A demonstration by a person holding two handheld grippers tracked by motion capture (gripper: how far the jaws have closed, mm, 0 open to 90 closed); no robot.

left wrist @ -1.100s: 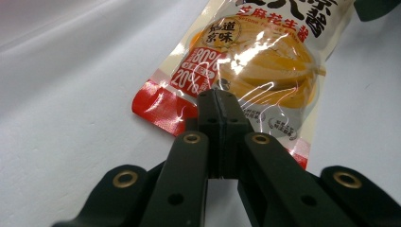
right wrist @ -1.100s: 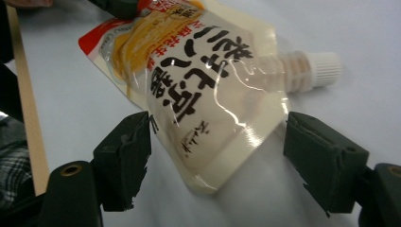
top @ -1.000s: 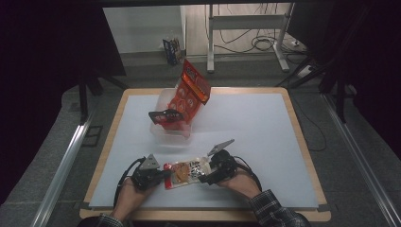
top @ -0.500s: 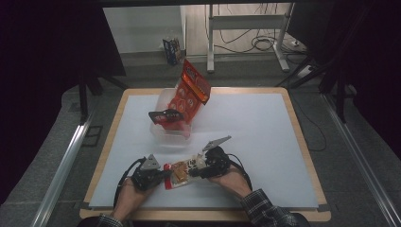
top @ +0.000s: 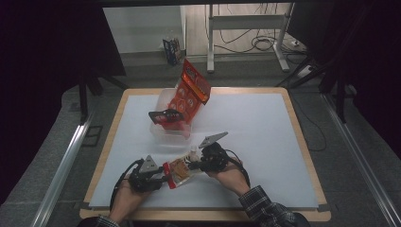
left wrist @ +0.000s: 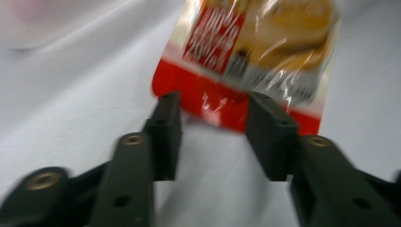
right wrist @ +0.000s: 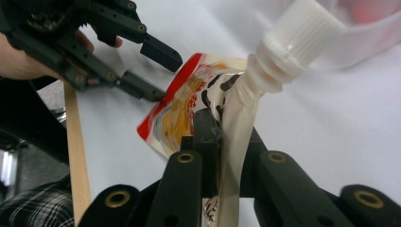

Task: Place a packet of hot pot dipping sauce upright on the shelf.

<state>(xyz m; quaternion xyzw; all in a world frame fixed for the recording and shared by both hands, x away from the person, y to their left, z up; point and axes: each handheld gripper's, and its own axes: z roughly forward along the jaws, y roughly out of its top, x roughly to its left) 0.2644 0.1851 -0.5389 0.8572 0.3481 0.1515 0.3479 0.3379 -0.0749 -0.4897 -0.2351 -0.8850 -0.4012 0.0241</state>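
Note:
A flat spouted pouch (top: 179, 169), red-edged with a food picture and a white screw cap (top: 193, 152), lies near the table's front between the two grippers. In the right gripper view my right gripper (right wrist: 227, 132) is shut on the pouch (right wrist: 189, 109) just below the cap (right wrist: 302, 28), with the film pinched between its jaws. My left gripper (left wrist: 217, 123) is open, its jaws either side of the red bottom edge of the pouch (left wrist: 255, 38) without clamping it. From above, the left gripper (top: 165, 178) sits at the pouch's left end and the right gripper (top: 195, 165) at its spout end.
A clear plastic tub (top: 163, 130) stands behind the pouch, holding an upright orange-red snack bag (top: 191, 92) and a black clip-like piece (top: 165, 116). The white mat (top: 265, 142) stretches to the right, and its wooden border (top: 198, 215) runs close under the hands.
My right gripper has moved left and slightly away from the person, raising the pouch's spout end. The left gripper has barely shifted.

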